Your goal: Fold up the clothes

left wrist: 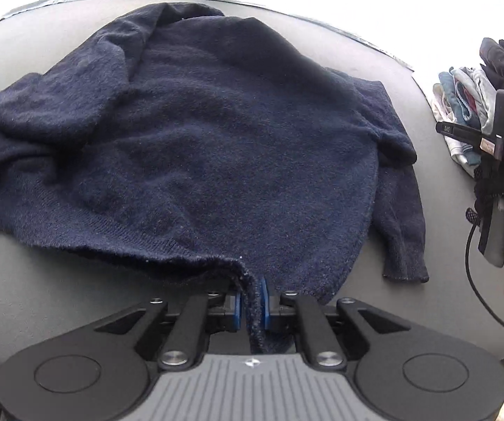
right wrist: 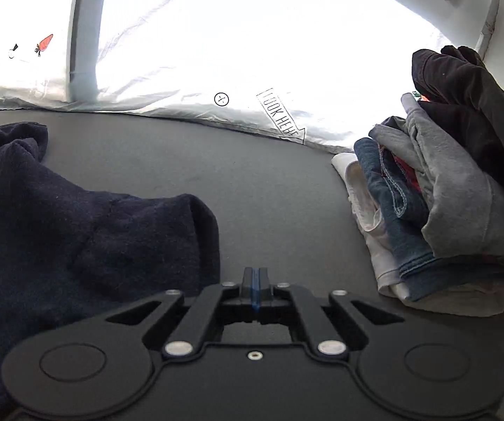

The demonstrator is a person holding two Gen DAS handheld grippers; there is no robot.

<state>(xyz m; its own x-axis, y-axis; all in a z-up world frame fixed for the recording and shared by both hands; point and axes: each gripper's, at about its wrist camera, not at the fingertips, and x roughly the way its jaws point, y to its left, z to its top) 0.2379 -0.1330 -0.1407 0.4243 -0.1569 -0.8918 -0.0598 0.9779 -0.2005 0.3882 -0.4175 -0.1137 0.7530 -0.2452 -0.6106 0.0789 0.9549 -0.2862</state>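
**Fold status: sweater spread, folding barely begun**

The navy sweater (left wrist: 217, 133) lies across the centre of the left wrist frame on the grey table (left wrist: 59, 301). Its body is mostly flat. The sleeve at the left of the frame is bunched over the body; the sleeve at the right hangs straight. No completed fold is visible.

The left gripper (left wrist: 251, 303), at the bottom centre, pinches the near hem between its blue pads. The right gripper (right wrist: 255, 289) has its fingers pressed together on nothing, over bare table just beside the sweater's edge.

A pile of clothes (right wrist: 444, 193) sits at the right of the right wrist frame. Judged remaining: sleeves, body folds, further garments.
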